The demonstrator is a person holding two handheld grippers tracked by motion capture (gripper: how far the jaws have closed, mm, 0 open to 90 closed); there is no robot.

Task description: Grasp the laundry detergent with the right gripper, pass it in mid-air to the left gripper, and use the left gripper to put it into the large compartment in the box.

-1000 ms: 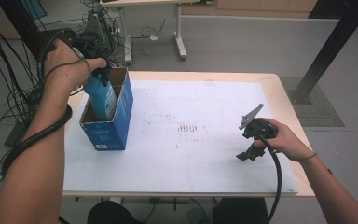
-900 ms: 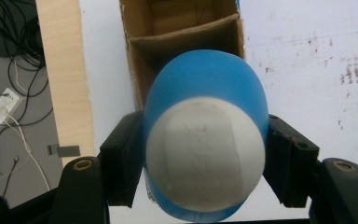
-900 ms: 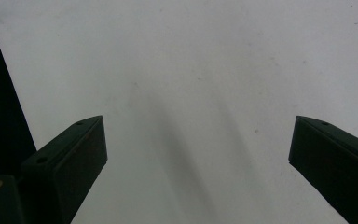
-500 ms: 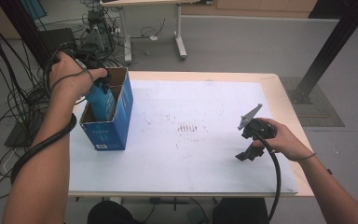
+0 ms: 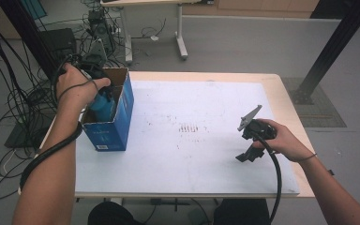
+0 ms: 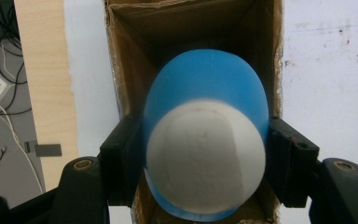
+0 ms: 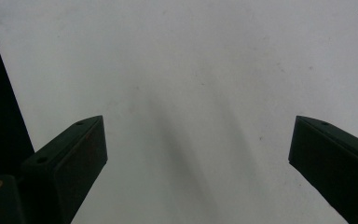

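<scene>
White tabletop (image 5: 206, 154): left gripper (image 6: 205, 154) pinching blue bottle (image 6: 205, 135) inside cardboard box (image 5: 117, 122); right gripper (image 7: 198, 154) spread, idle beyond box. Next, likely: seat or release bottle.

A blue bottle (image 6: 205, 135) with a white end stands partly inside the open blue carton (image 5: 122, 112).

One blue cardboard box (image 5: 114, 119) on the left part of the table (image 5: 206, 77), one blue bottle (image 6: 205, 140) inside the box, two grippers, left gripper (image 6: 205, 144), right gripper (image 5: 246, 152) right of the box
</scene>
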